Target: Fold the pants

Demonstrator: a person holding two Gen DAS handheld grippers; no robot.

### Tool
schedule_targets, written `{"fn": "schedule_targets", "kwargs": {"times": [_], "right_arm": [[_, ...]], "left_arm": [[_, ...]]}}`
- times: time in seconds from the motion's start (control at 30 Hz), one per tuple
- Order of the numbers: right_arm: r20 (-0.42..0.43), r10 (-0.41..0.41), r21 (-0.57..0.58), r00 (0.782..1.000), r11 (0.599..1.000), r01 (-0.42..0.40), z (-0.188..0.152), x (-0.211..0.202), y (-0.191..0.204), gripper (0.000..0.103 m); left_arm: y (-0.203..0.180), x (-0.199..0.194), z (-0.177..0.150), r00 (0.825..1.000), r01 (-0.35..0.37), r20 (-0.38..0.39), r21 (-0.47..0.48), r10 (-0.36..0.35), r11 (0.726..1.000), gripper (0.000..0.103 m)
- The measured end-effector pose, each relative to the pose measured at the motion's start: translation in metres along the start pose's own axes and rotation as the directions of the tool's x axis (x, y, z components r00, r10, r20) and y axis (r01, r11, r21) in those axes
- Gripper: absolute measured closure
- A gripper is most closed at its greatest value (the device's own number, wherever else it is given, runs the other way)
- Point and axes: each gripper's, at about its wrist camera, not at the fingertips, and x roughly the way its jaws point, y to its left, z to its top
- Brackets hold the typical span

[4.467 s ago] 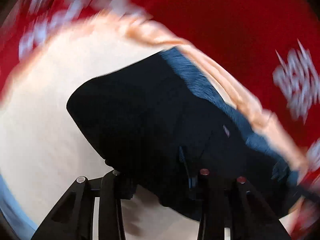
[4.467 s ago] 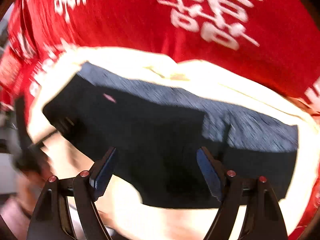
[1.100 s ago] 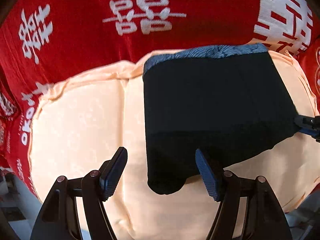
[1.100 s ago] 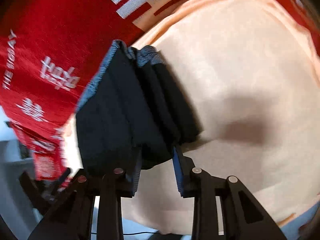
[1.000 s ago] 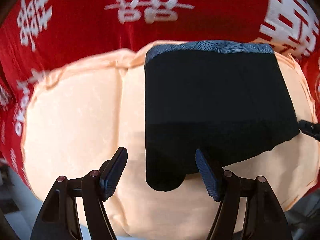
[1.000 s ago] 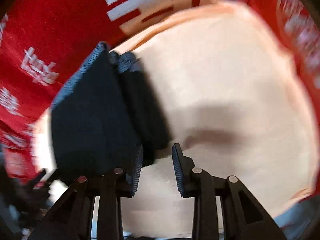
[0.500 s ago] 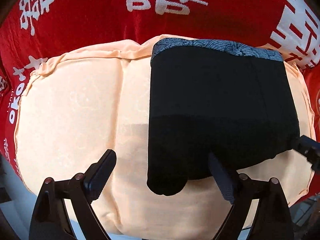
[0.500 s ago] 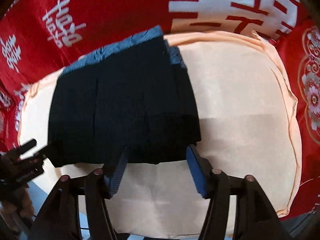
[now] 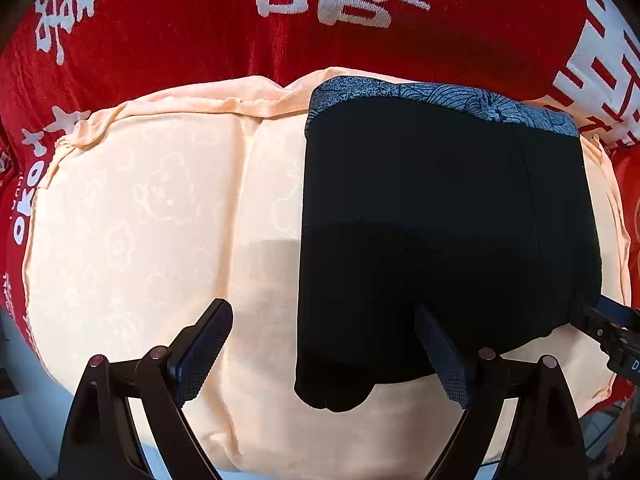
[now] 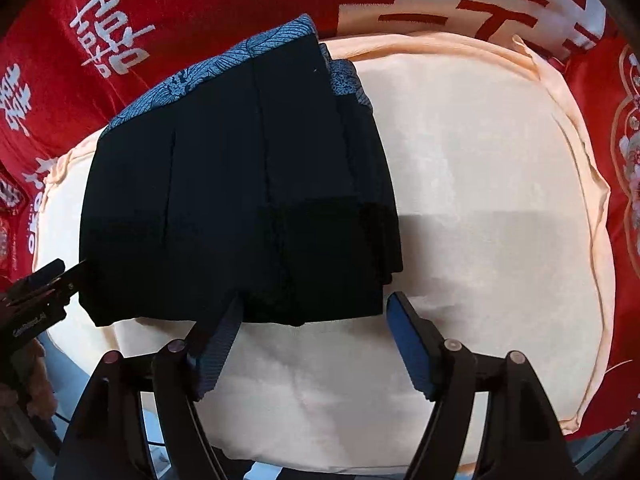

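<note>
Peach cushion bears the folded black shorts at your ten o'clock. Your left gripper gapes empty and your right gripper is opening, empty; either could snag the near hem and undo the fold.

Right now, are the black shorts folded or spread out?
Folded: the black shorts lie as a compact rectangle on the peach cushion, stacked layers showing along one side.

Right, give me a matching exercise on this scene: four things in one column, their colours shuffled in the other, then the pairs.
Things:
1. folded pants
2. waistband
3. cushion
4. blanket

Colours:
A. red with white characters
B. pale peach
C. black
D. blue-grey patterned

Pairs: 1-C, 2-D, 3-B, 4-A
</note>
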Motion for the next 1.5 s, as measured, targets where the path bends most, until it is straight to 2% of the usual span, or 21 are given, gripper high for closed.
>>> {"fn": "schedule_targets", "kwargs": {"times": [0.43,0.77,1.0,1.07,1.2,1.37,1.5], "right_arm": [[0.005,0.069,0.038,0.998,0.997,-0.069,-0.001,-0.009,-0.022,0.025],[0.047,0.155,0.149,0.987,0.976,-0.16,0.01,-0.014,-0.059,0.025],[0.076,0.231,0.15,0.97,0.959,-0.24,0.03,-0.018,-0.076,0.025],[0.068,0.28,0.147,0.958,0.947,-0.287,0.039,-0.014,-0.081,0.025],[0.054,0.343,0.142,0.938,0.927,-0.347,0.052,-0.004,-0.085,0.025],[0.014,0.43,0.14,0.903,0.893,-0.427,0.063,0.011,-0.092,0.025],[-0.006,0.472,0.135,0.882,0.874,-0.467,0.069,0.022,-0.097,0.025]], "left_arm": [[-0.005,0.006,0.008,1.0,0.016,-0.016,0.009,-0.016,1.0,0.01],[-0.005,0.005,0.021,0.999,0.044,-0.013,0.007,-0.044,0.999,0.01],[0.015,0.012,0.046,0.992,0.124,-0.027,-0.049,-0.126,0.991,0.01],[0.021,0.018,0.052,0.986,0.159,-0.039,-0.061,-0.162,0.985,0.01],[0.036,0.028,0.062,0.959,0.273,-0.053,-0.096,-0.279,0.957,0.01],[0.047,0.039,0.066,0.936,0.34,-0.065,-0.083,-0.346,0.937,0.01],[0.048,0.055,0.07,0.905,0.406,-0.107,-0.07,-0.411,0.911,0.01]]}}
